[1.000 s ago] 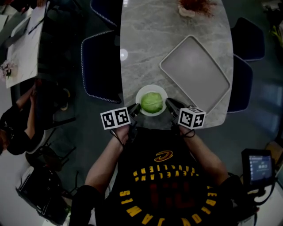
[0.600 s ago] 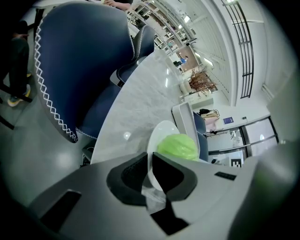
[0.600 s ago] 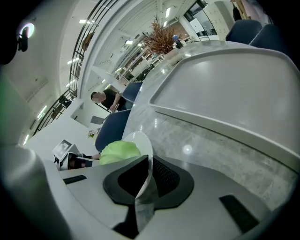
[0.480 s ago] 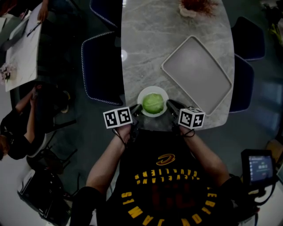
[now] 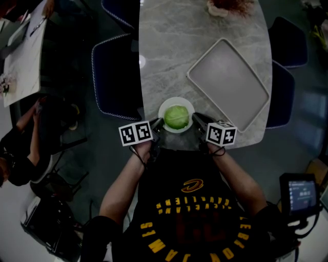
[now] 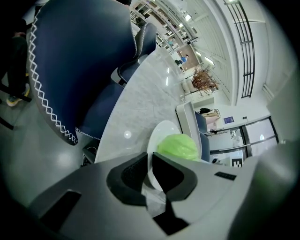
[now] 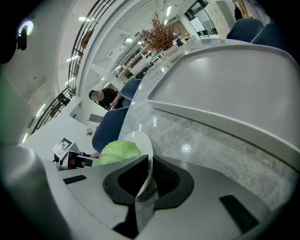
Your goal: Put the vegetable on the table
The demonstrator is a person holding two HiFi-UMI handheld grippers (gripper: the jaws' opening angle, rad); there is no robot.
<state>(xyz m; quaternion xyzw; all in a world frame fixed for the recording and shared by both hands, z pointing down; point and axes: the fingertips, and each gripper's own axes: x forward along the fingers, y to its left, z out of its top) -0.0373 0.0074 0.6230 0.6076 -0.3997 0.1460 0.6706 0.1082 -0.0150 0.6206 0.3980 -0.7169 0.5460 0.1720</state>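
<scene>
A green cabbage [image 5: 176, 116] lies in a white plate [image 5: 165, 109] at the near end of the marble table [image 5: 169, 56]. My left gripper [image 5: 159, 123] is shut on the plate's left rim, and my right gripper [image 5: 195, 119] is shut on its right rim. In the left gripper view the plate [image 6: 161, 133] edge runs between the dark pads, with the cabbage [image 6: 178, 146] just beyond. In the right gripper view the plate [image 7: 139, 140] rim is pinched the same way, the cabbage [image 7: 120, 151] sitting to its left.
A large grey tray [image 5: 228, 82] lies on the table to the right of the plate. A pot of dried red twigs [image 5: 228, 6] stands at the far end. Dark blue chairs [image 5: 114, 74] flank both sides. A person sits at another table on the left [image 5: 23, 138].
The plate with the cabbage has shifted only slightly in the picture; both grippers keep their hold on the rim.
</scene>
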